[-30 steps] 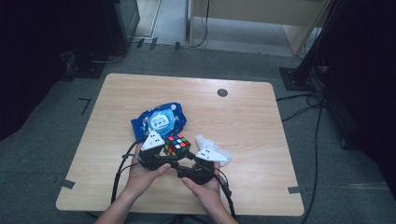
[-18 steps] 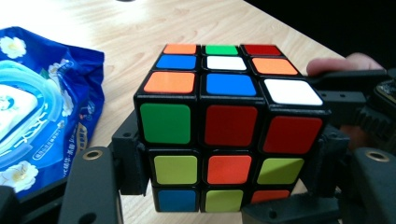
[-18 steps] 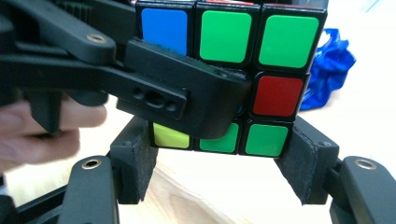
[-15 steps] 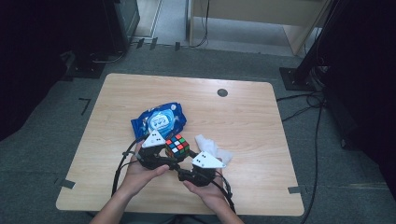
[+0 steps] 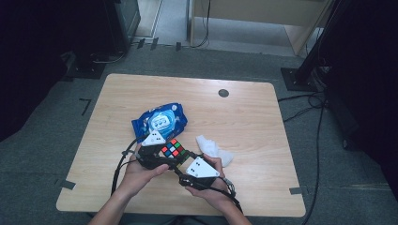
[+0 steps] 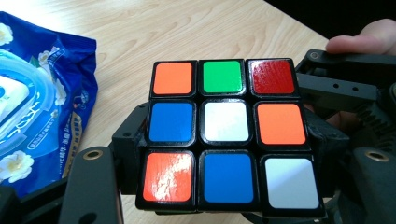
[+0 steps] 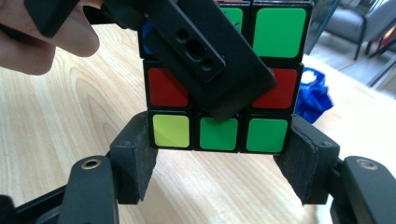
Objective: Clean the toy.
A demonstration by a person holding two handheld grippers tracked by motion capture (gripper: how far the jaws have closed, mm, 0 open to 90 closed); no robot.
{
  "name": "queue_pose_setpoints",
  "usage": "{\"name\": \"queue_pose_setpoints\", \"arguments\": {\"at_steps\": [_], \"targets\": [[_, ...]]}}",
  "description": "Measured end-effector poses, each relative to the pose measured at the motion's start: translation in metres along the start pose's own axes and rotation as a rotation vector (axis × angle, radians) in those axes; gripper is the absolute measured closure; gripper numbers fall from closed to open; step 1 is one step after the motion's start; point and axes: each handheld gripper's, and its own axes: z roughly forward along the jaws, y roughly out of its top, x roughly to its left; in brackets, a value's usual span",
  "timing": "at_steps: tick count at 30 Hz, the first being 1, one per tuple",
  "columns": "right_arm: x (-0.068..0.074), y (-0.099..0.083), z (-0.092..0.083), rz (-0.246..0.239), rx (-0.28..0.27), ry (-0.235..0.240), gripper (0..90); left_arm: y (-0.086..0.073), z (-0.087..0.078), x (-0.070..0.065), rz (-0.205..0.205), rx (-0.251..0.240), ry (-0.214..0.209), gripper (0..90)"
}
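Note:
A scrambled Rubik's cube [image 5: 172, 150] is held above the table between both grippers, in front of the person. My left gripper [image 5: 163, 153] comes from the left. Its jaws have just been closing, and they flank the cube [image 6: 227, 140], whose near face has a white centre. Their pads [image 6: 134, 149] press on its sides. My right gripper [image 5: 182, 160] comes from the right, and its pads [image 7: 140, 161] clamp the cube's [image 7: 275, 46] bottom row of yellow-green and green tiles. One black jaw of the left gripper crosses that face diagonally.
A blue pack of wet wipes [image 5: 159, 121] lies just beyond the left gripper. A crumpled white tissue [image 5: 213, 149] lies to the right of the cube. A small dark disc [image 5: 223, 93] sits at the far side of the wooden table [image 5: 244, 126].
The right gripper's grey plate sits lower and nearer the person than before, and more of the white tissue shows. The cube stays between both grippers.

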Motion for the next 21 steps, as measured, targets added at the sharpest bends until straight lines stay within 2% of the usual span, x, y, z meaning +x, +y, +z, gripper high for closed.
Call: {"name": "queue_pose_setpoints", "arguments": {"at_steps": [4, 5, 6, 7, 8, 9, 10, 12, 14, 18, 19, 20, 21], "targets": [[-0.006, -0.004, 0.006, 0.069, 0.05, 0.026, 27.9, 0.0, -0.004, 0.005, -0.022, -0.039, 0.019, 33.2], [-0.009, -0.007, 0.007, 0.092, 0.067, 0.021, 29.8, 0.0, -0.007, 0.006, -0.03, -0.057, 0.021, 33.2], [-0.012, -0.01, 0.007, 0.115, 0.073, 0.007, 35.8, 0.0, -0.007, 0.006, -0.03, -0.057, 0.021, 33.3], [-0.016, -0.013, 0.007, 0.152, 0.076, -0.014, 42.2, 0.001, -0.011, 0.008, -0.036, -0.087, 0.014, 33.3], [-0.016, -0.013, 0.007, 0.152, 0.076, -0.014, 42.2, 0.001, -0.011, 0.008, -0.036, -0.087, 0.014, 33.3], [-0.02, -0.015, 0.008, 0.21, 0.082, -0.024, 48.1, 0.001, -0.013, 0.008, -0.032, -0.099, 0.01, 33.3], [-0.029, -0.018, 0.006, 0.342, 0.074, -0.006, 66.2, 0.001, -0.013, 0.007, -0.022, -0.103, 0.009, 33.3], [-0.034, -0.018, 0.005, 0.42, 0.058, 0.031, 74.1, 0.001, -0.009, 0.004, -0.01, -0.097, 0.003, 33.3], [-0.034, -0.016, 0.002, 0.455, 0.034, 0.054, 79.2, 0.0, -0.006, 0.002, 0.001, -0.091, -0.004, 33.2], [-0.035, -0.009, -0.005, 0.53, -0.013, 0.063, 86.3, -0.001, -0.004, -0.001, 0.008, -0.091, -0.019, 33.2], [-0.035, -0.009, -0.005, 0.53, -0.013, 0.063, 86.3, -0.001, -0.004, -0.001, 0.008, -0.091, -0.019, 33.2], [-0.037, -0.01, -0.007, 0.561, -0.028, 0.081, 89.0, 0.0, -0.004, -0.002, 0.021, -0.089, -0.026, 33.2], [-0.037, -0.01, -0.007, 0.561, -0.028, 0.081, 89.0, 0.0, -0.004, -0.002, 0.021, -0.089, -0.026, 33.2]]}}
